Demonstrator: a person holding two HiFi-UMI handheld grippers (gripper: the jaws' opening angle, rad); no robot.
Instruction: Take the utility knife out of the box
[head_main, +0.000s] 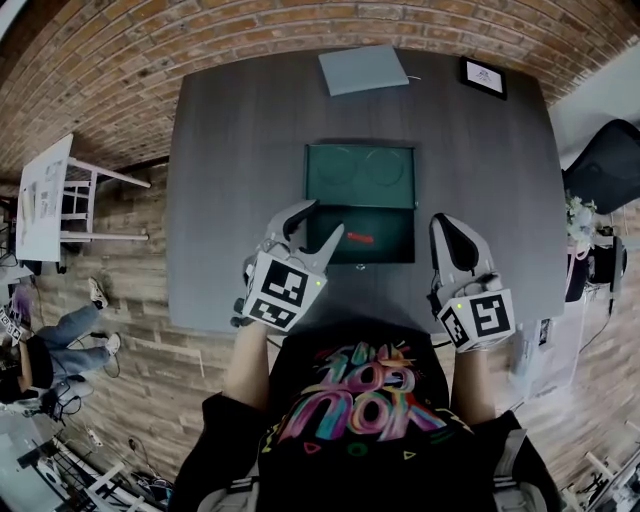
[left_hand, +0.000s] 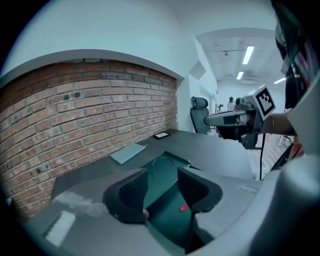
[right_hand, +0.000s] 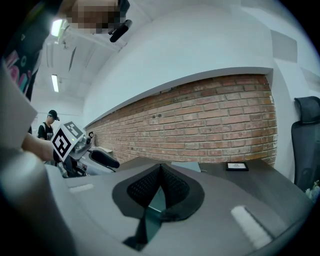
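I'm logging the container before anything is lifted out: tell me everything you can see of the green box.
The green box is shallow and rectangular, plastic by its look. It lies open on the grey table, its lid folded back flat on the far side, with ring outlines on the lid's inside. A small red item, likely the utility knife, lies in the near half. The left hand-held gripper hangs open above its near left corner; contact unclear.

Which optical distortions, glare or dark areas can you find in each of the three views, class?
Head view: the table's straight edges bow outward and the open box is dim inside. Left gripper view: black rounded corners, ceiling lights blown out. Right gripper view: the brick wall curves.
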